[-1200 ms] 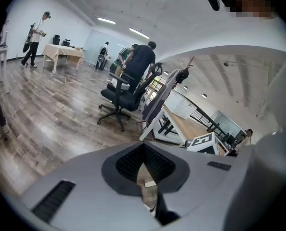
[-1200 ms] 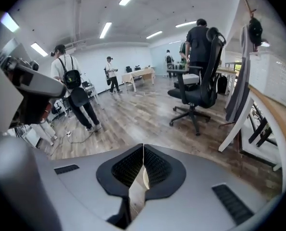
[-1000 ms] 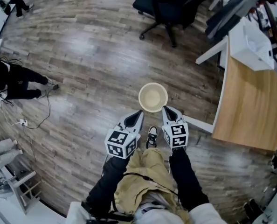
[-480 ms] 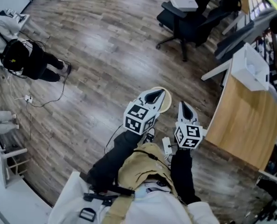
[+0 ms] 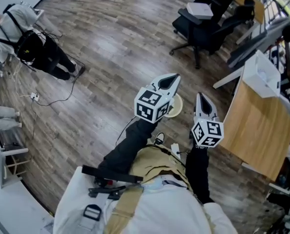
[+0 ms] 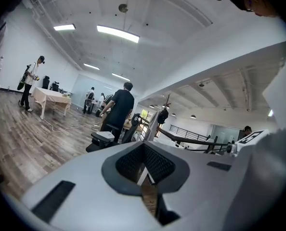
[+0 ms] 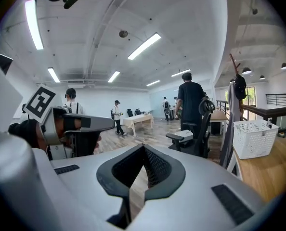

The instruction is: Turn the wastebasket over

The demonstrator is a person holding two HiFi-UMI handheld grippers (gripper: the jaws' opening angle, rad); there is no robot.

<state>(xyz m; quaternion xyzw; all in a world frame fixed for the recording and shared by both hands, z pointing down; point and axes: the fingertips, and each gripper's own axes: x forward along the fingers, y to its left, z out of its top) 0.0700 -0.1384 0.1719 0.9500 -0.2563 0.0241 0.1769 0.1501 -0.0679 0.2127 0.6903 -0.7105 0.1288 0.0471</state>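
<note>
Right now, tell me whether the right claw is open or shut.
Shut: the right claw has its tips touching, with nothing between them.

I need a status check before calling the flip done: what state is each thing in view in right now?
left gripper: shut, empty, held up in the air.
right gripper: shut, empty, held up in the air.
wastebasket: on the floor, partly hidden behind the left gripper, held by neither gripper.
office chair: nobody seated, white box on its seat.
white basket: upright on the wooden desk.
</note>
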